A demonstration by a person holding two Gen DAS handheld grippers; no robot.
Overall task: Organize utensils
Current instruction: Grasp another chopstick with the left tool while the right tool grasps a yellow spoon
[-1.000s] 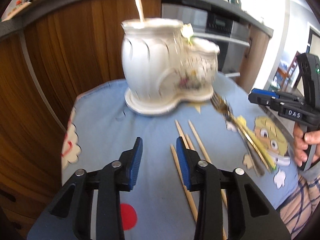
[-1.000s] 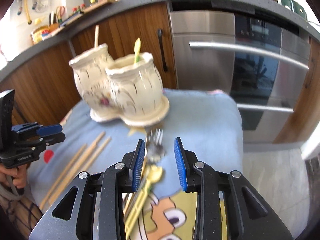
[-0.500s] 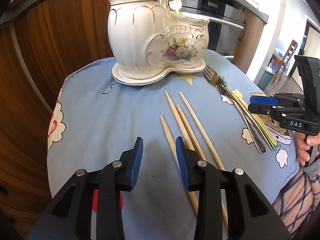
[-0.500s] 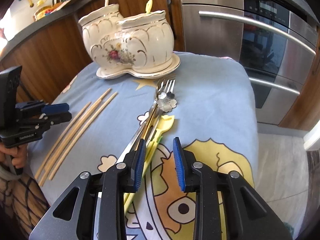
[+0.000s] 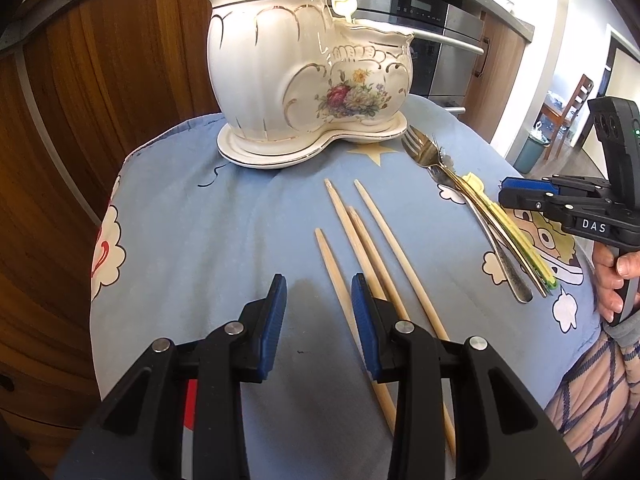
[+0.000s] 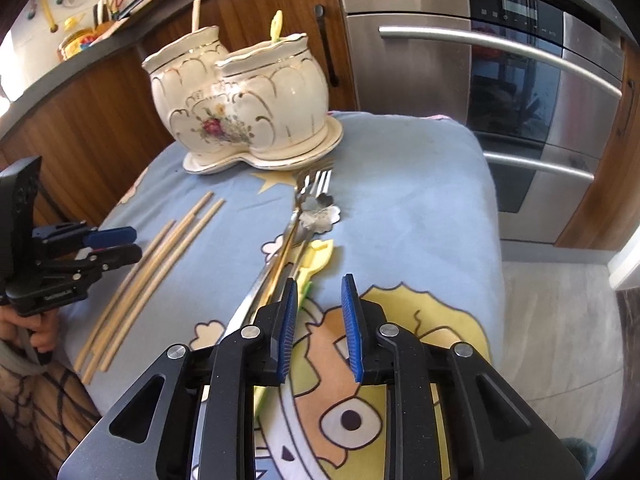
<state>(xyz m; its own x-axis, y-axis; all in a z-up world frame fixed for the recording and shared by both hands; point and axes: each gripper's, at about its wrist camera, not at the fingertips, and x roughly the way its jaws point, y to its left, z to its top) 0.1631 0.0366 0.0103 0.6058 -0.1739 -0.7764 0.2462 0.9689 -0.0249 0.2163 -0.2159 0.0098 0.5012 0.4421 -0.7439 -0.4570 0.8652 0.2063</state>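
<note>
A white flowered ceramic holder (image 5: 304, 68) with two pots stands at the back of the blue cloth; it also shows in the right wrist view (image 6: 244, 96). One utensil handle sticks out of each pot. Several wooden chopsticks (image 5: 372, 248) lie loose in front of it, also seen in the right wrist view (image 6: 156, 268). A bundle of forks (image 6: 316, 184), a flower-ended spoon (image 6: 320, 214) and a yellow utensil (image 6: 316, 256) lies to their right. My left gripper (image 5: 318, 300) is open and empty, just left of the chopsticks. My right gripper (image 6: 318, 312) is open and empty, beside the bundle's handles.
The blue cartoon cloth (image 5: 192, 240) covers a small raised surface with drop-offs on all sides. Wooden cabinets (image 5: 80, 80) stand behind and a steel oven (image 6: 500, 80) to the right. A kitchen counter (image 6: 100, 12) with clutter runs above.
Both grippers have drawn back from the ceramic holder and lowered toward the cloth. The holder now looks farther away. The chopsticks and fork bundle have not moved.
</note>
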